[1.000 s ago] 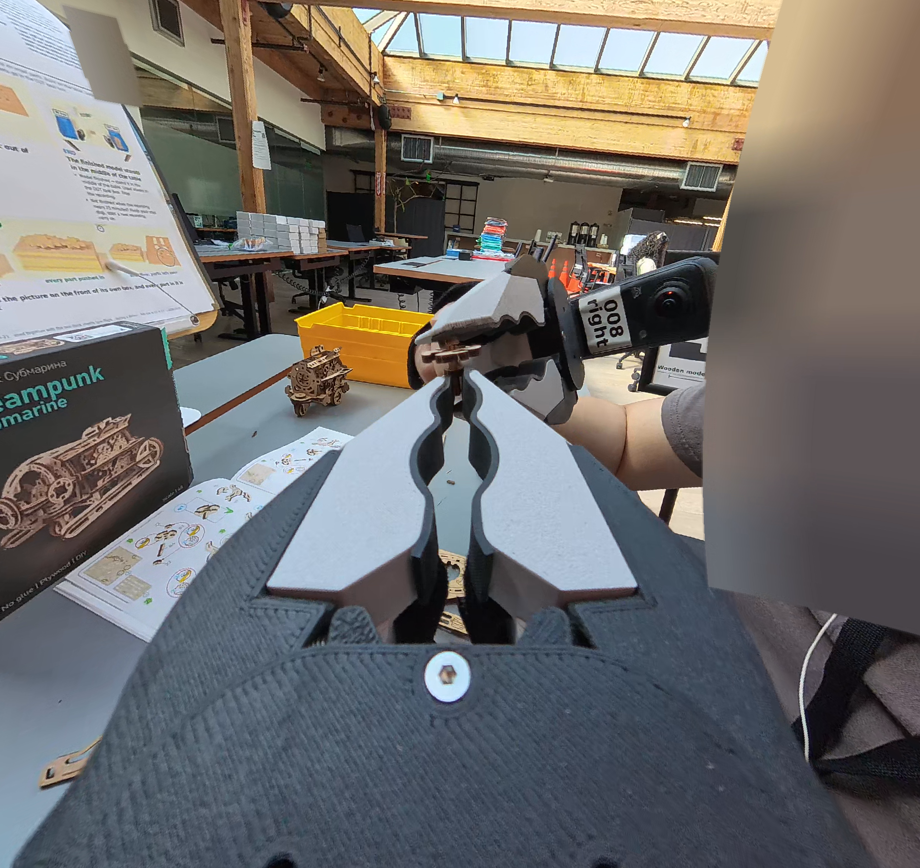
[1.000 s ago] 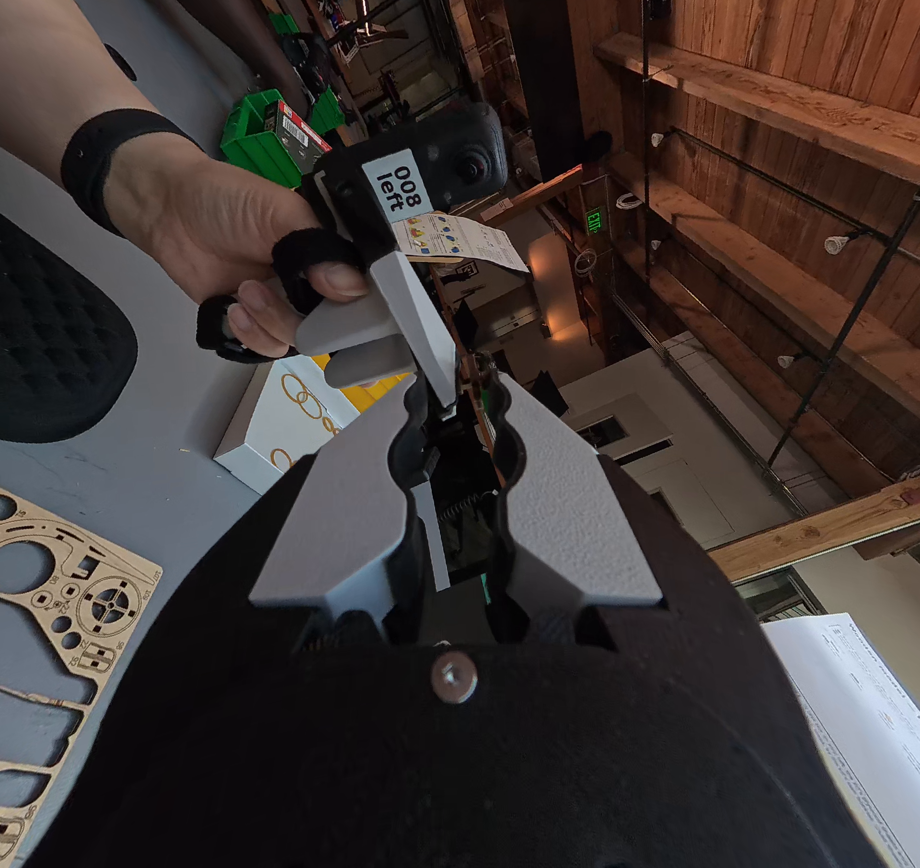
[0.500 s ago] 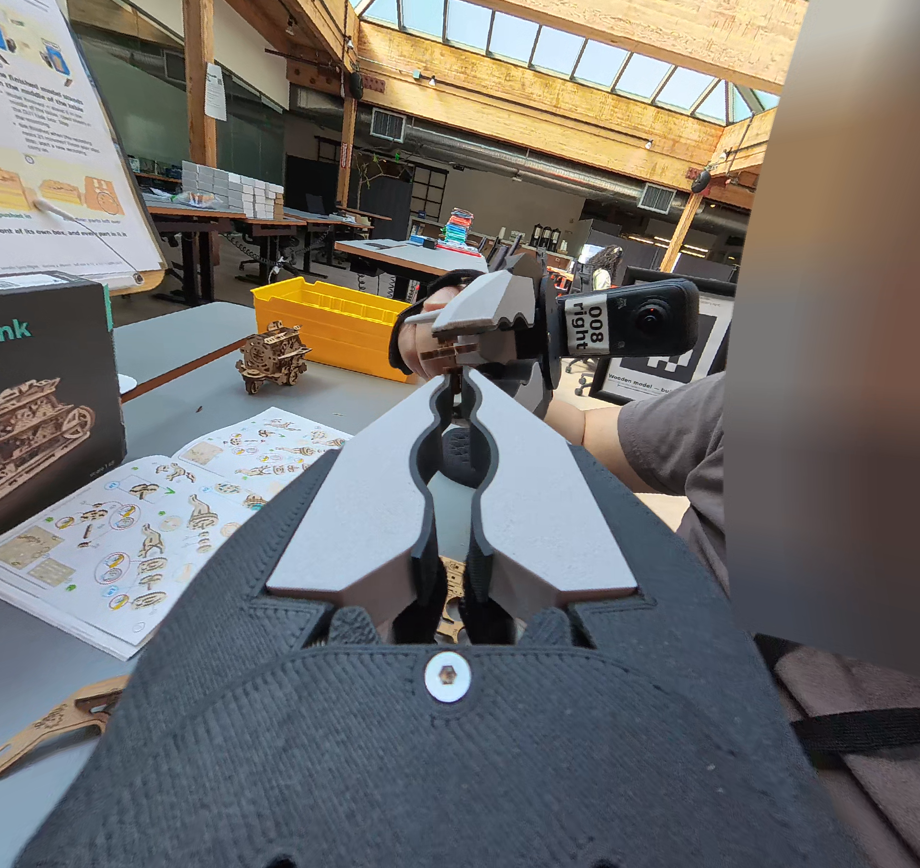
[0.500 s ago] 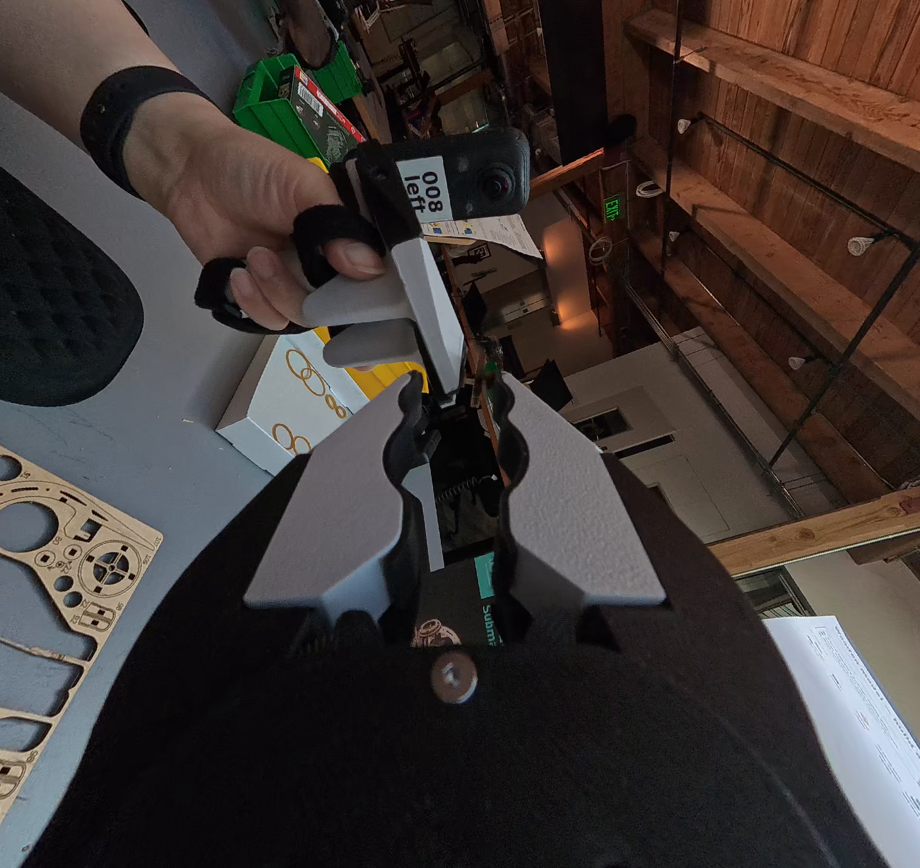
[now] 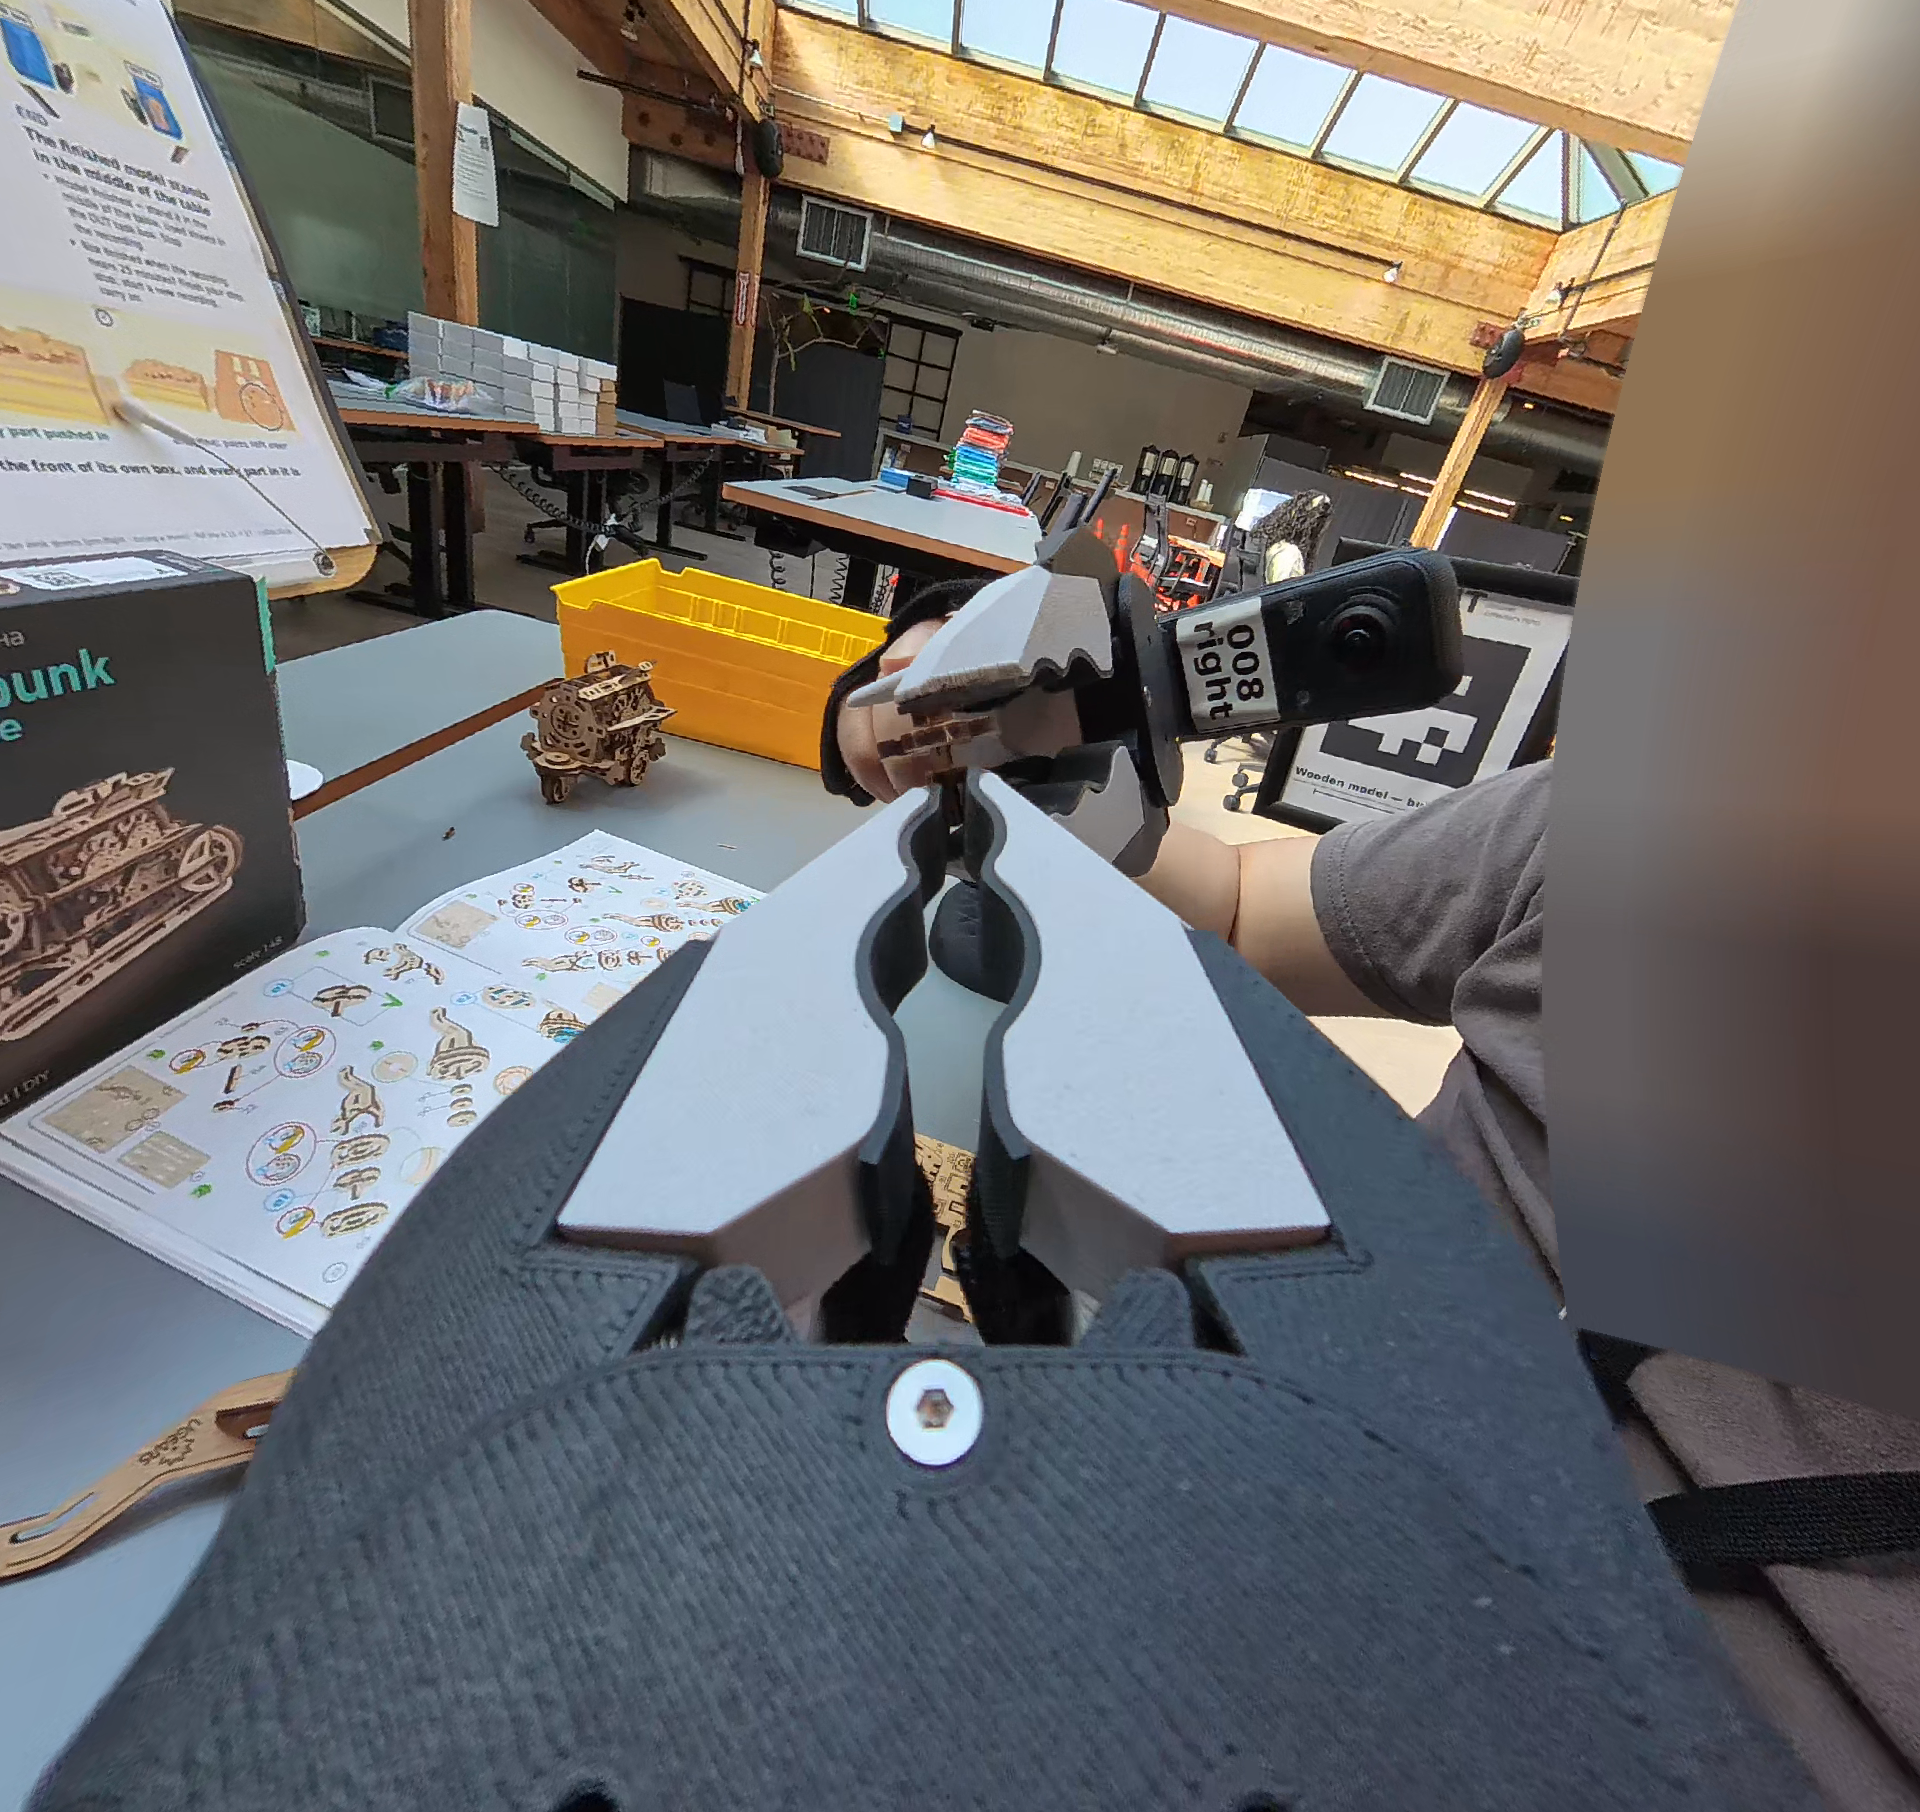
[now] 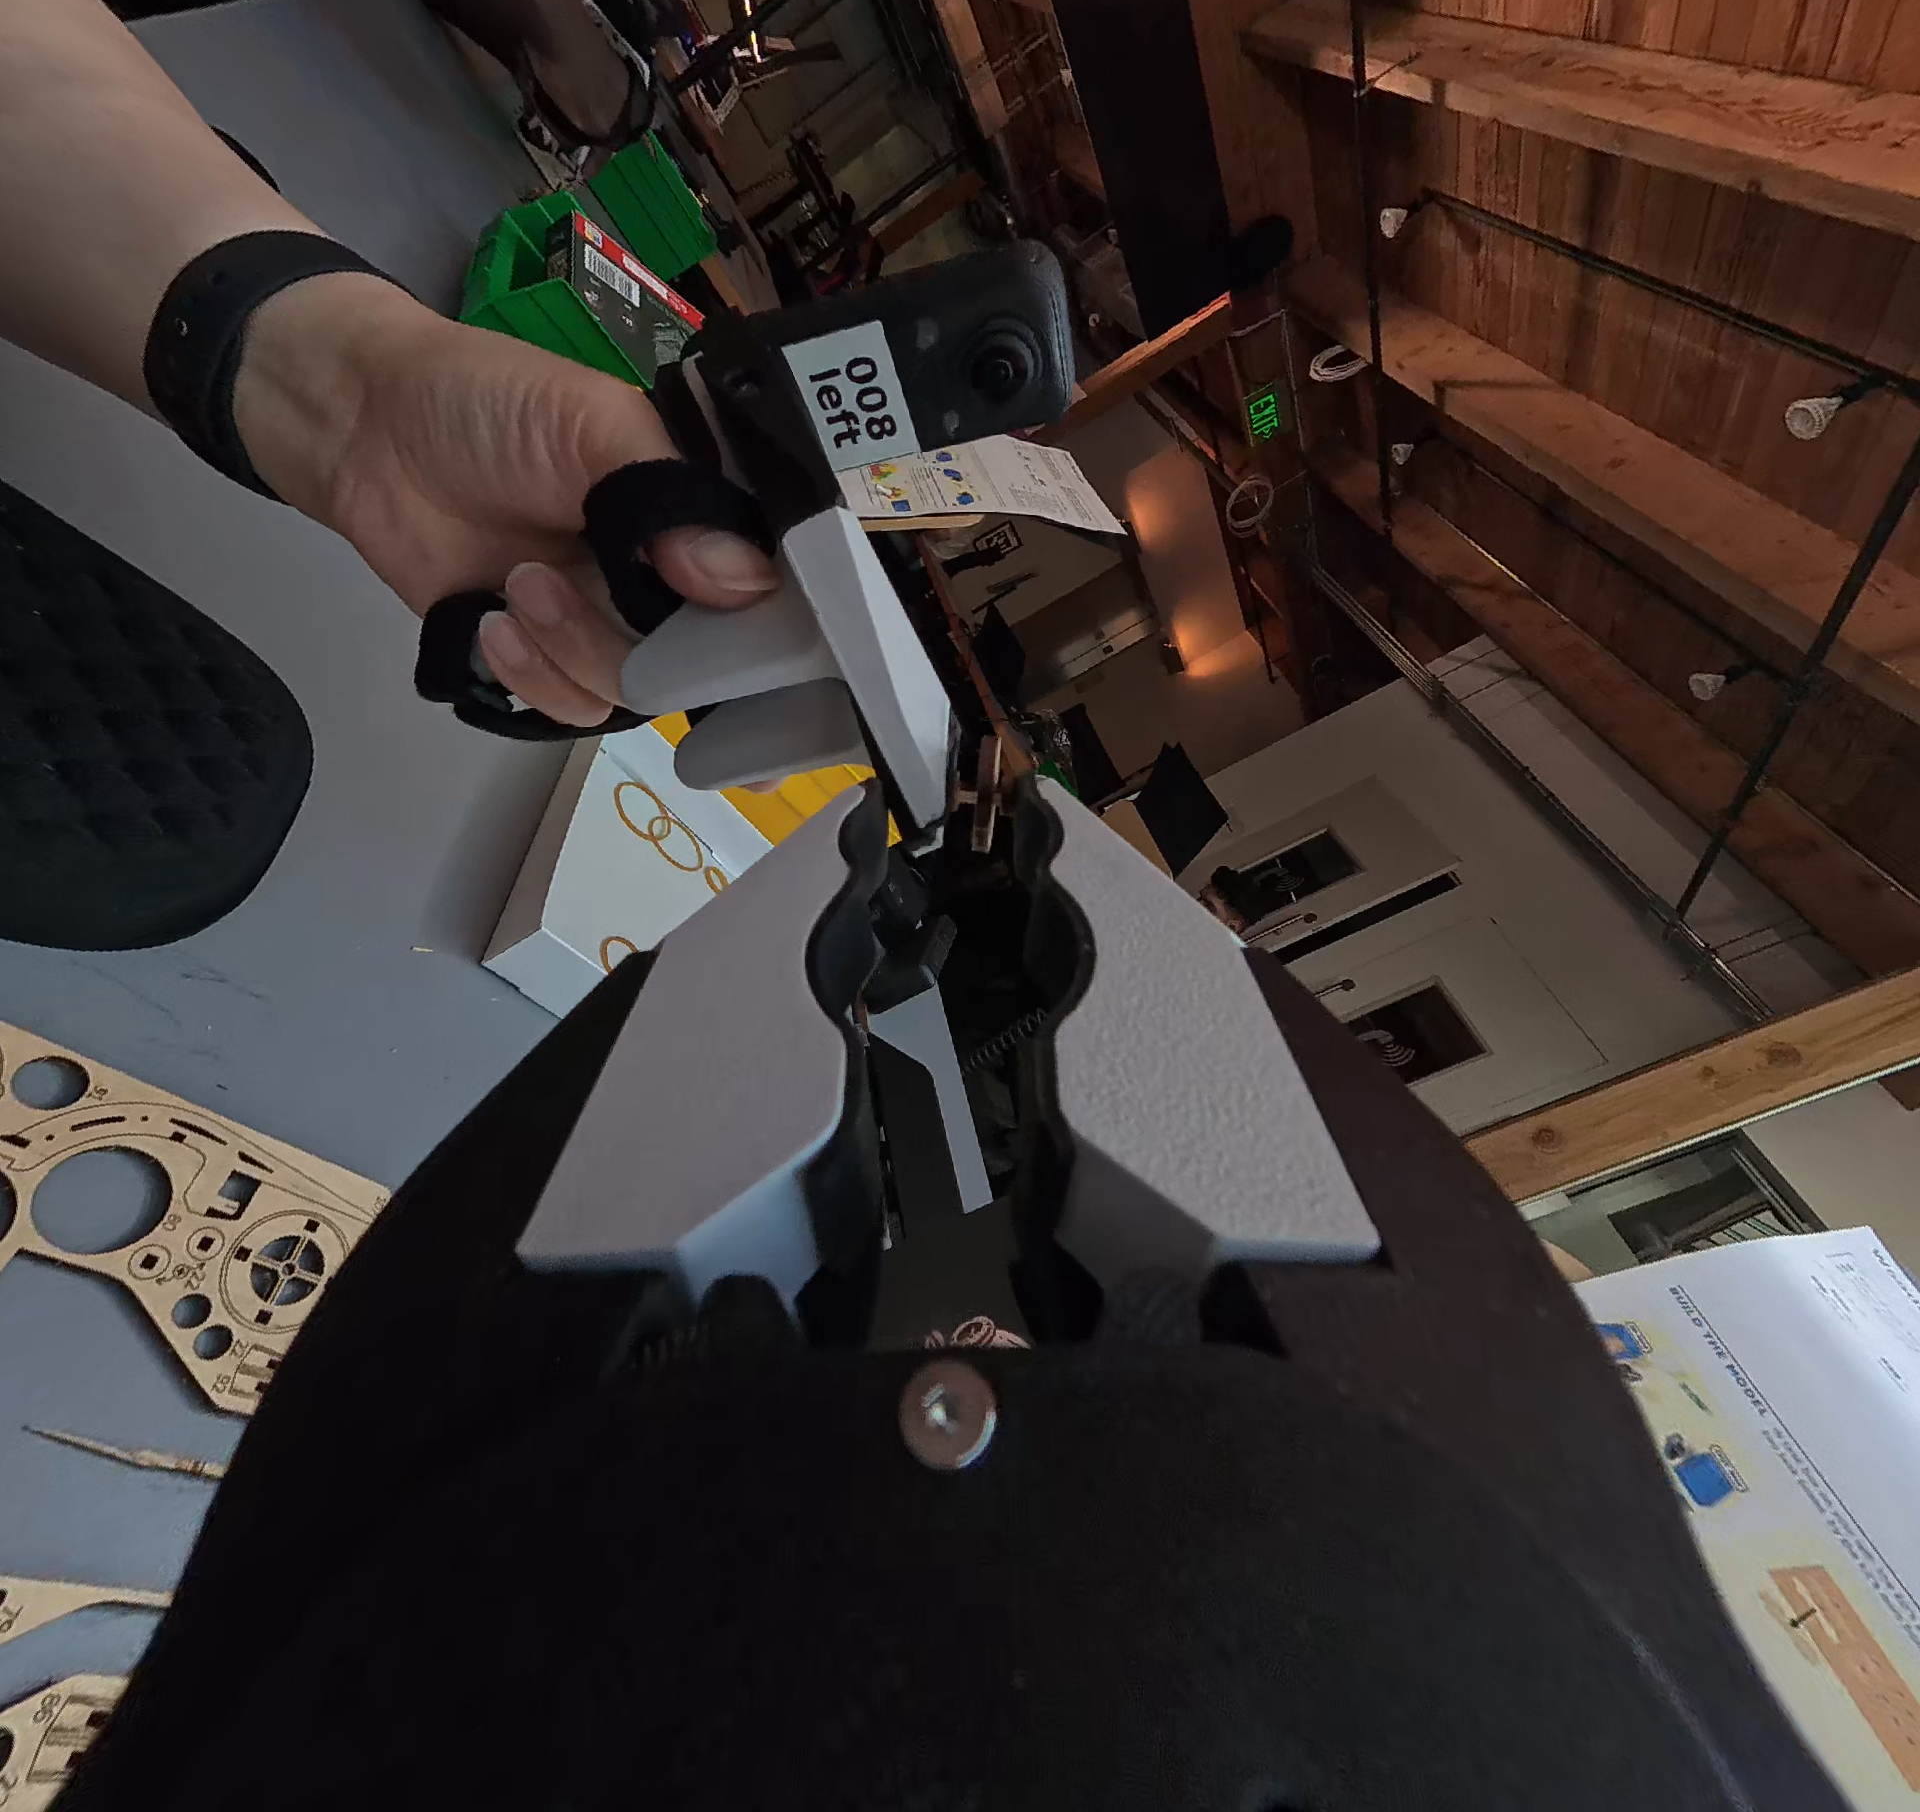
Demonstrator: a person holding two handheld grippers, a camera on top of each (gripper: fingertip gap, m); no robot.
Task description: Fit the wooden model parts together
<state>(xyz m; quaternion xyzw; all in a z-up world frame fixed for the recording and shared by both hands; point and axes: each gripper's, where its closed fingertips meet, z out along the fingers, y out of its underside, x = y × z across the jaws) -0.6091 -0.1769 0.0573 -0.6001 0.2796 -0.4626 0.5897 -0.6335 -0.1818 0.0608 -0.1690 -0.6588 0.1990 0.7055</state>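
Observation:
In the left wrist view my left gripper is nearly shut, with a thin dark piece pinched at its tips. Just beyond it my right gripper is shut on a small wooden gear-like assembly, which touches the left tips. In the right wrist view my right gripper holds that wooden assembly at its tips. The left gripper comes in from the upper left and meets it. Both are held in the air above the grey table.
A finished wooden model, a yellow bin, a black kit box, an open instruction booklet and a wooden offcut lie on the table. The right wrist view shows a laser-cut sheet, a white box and a black mat. Both grippers' tips are close together, under 4 cm apart.
Both grippers stay tip to tip with the wooden assembly between them. The left wrist view has swung, so the box and booklet sit further left and lower.

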